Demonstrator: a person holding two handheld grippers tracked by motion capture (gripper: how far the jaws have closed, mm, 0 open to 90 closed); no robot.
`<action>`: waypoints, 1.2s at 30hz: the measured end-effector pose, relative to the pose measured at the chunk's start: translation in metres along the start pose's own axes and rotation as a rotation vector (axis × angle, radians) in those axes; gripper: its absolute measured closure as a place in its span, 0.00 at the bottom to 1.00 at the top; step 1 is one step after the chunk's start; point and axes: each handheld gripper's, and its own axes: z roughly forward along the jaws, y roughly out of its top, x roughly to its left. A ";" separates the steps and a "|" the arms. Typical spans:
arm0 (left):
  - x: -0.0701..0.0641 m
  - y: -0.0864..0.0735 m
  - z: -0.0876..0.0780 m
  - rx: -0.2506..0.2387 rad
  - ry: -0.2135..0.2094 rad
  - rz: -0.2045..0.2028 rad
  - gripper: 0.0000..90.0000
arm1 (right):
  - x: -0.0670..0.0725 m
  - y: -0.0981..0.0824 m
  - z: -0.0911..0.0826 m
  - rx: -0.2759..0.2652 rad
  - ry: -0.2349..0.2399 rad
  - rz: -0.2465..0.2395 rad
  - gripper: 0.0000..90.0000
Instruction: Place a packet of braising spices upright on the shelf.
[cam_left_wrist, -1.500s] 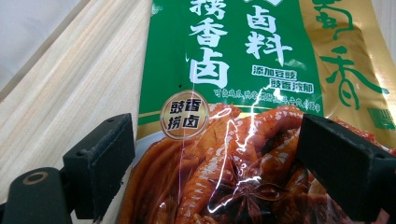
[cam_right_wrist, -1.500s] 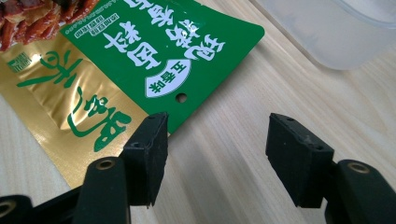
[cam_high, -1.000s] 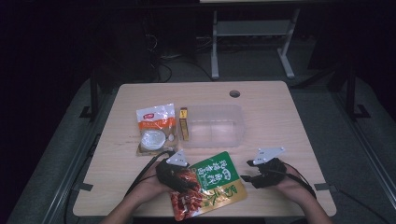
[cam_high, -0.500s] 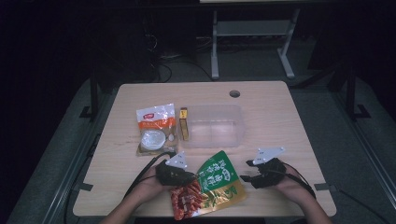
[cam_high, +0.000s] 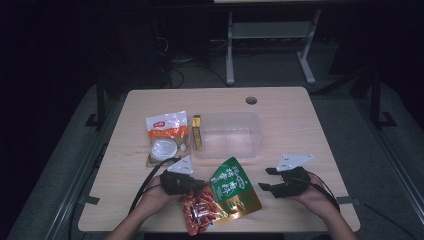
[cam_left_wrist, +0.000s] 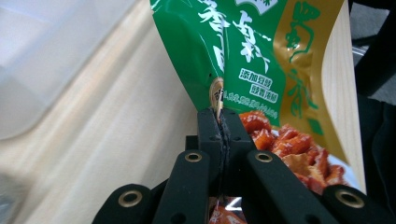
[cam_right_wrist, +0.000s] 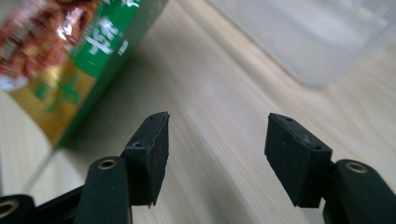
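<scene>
A green, gold and red snack packet (cam_high: 224, 194) lies tilted at the table's front middle, its left edge raised. My left gripper (cam_high: 196, 185) has just been closing and is now shut on that edge; in the left gripper view its jaws pinch the packet (cam_left_wrist: 261, 70) at the gripper (cam_left_wrist: 219, 123) tip. My right gripper (cam_high: 264, 179) rests to the right of the packet, open, with bare wood between its jaws (cam_right_wrist: 215, 144). The packet (cam_right_wrist: 70, 51) lies off to that view's left.
A clear plastic tub (cam_high: 227, 134) stands mid-table. A small yellow box (cam_high: 198, 133) lies along its left wall, and a white and orange bag (cam_high: 166, 136) lies further left. A cable hole (cam_high: 251, 100) is near the far edge.
My left gripper closed on the packet's left edge and lifted it slightly, tilting the packet. The right gripper stayed put.
</scene>
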 end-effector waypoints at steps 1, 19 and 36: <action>0.000 0.000 -0.002 -0.003 0.008 0.002 0.99 | 0.000 0.002 -0.003 -0.021 0.018 0.019 0.44; 0.012 -0.002 -0.037 -0.122 0.107 -0.084 0.99 | 0.013 0.043 0.010 -0.126 0.157 0.004 0.42; 0.010 -0.002 -0.047 -0.198 0.135 -0.080 0.99 | 0.006 0.076 0.049 -0.085 0.297 -0.001 0.85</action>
